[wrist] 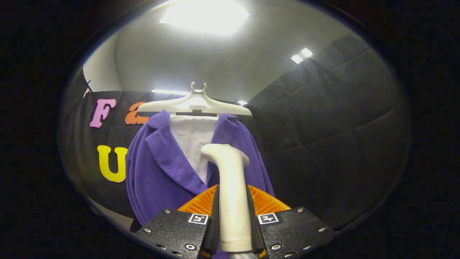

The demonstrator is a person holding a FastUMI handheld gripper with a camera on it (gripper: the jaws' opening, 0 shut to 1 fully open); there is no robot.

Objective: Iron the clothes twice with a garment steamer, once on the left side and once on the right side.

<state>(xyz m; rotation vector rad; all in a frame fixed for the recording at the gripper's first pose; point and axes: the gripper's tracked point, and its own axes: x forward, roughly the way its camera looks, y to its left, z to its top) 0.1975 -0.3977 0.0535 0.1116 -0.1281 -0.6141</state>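
You are in a booth with black quilted cloth (334, 118) for walls, a pale ceiling (222, 61) above, and a bright light panel (205, 16) overhead; a smaller lamp (301, 55) glows further along the ceiling. A strip of pale floor or ledge shows low down beside the garment, but you cannot tell which.

Your tongs (234, 223) are clamped on the white garment steamer (231, 187): both fingers (212, 219) press its handle from either side, and it stands upright between them. Its head (224, 151) bends forward at the top, toward the clothes.

Just beyond the steamer hangs the purple jacket (161, 169), ribbed, with a wide lapel, over a white inner piece (190, 138). Both hang on a white hanger (196, 104). The steamer head sits over the jacket's open front, near the middle, though whether it touches the fabric cannot be told.
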